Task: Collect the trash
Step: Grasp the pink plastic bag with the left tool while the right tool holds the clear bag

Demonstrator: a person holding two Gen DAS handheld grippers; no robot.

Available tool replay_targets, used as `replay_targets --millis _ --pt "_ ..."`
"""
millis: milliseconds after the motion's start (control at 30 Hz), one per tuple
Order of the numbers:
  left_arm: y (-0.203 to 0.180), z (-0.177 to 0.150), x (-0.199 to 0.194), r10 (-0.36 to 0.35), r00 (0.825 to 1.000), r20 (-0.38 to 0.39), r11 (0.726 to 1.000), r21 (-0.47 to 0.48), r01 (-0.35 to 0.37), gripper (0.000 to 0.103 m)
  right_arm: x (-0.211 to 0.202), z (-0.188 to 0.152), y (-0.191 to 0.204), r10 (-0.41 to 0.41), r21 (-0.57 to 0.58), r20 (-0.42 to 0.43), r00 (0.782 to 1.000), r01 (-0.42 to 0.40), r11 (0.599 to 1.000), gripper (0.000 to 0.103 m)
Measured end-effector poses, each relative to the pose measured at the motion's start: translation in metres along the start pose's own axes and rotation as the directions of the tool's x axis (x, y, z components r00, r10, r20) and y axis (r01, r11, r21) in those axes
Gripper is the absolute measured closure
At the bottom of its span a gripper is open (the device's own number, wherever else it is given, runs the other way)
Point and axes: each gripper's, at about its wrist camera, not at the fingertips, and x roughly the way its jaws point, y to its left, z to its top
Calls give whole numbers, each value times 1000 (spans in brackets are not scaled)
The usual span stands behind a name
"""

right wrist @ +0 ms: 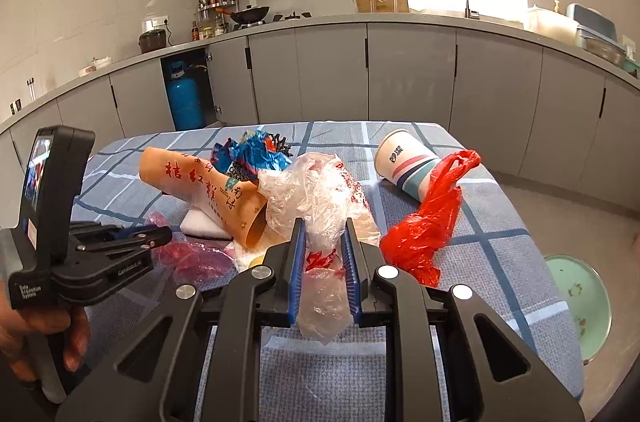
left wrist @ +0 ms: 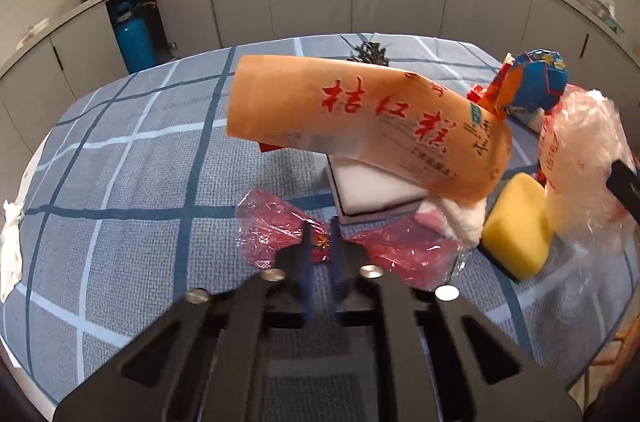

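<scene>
My left gripper is shut on a crinkled pink cellophane wrapper lying on the checked tablecloth. Just beyond it an orange paper sleeve with red characters leans over a white foam block. In the right wrist view my right gripper is shut on a clear plastic bag that bulges above the fingers and hangs below them. The left gripper shows at the left there, held by a hand. A red plastic bag and a tipped paper cup lie to the right.
A yellow sponge, a white tissue wad and a crumpled blue wrapper crowd the pile. Another tissue hangs at the table's left edge. A green stool stands beside the table, with kitchen cabinets behind.
</scene>
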Motion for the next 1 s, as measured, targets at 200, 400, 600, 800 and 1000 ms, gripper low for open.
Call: replay_targets --millis 200,400,600,800,1000 --pt "9 0 -19 -12 999 39 1000 5 12 102 -12 0 0 -4 7 23 1000 4 1000 83" --pt "17 8 -44 -8 995 103 1000 -5 9 102 -23 3 2 -7 4 49 999 6 1000 83" --pt "17 10 -49 13 995 98 997 -80 -5 24 -27 -3 0 -44 -18 48 998 45 999 83" --pt "-5 10 -39 -29 999 23 994 -101 32 24 -27 -16 -12 -65 4 22 998 65 998 83" --pt "-26 9 -24 -18 1000 -14 995 -102 17 18 -28 -24 -23 -64 30 18 998 63 998 83"
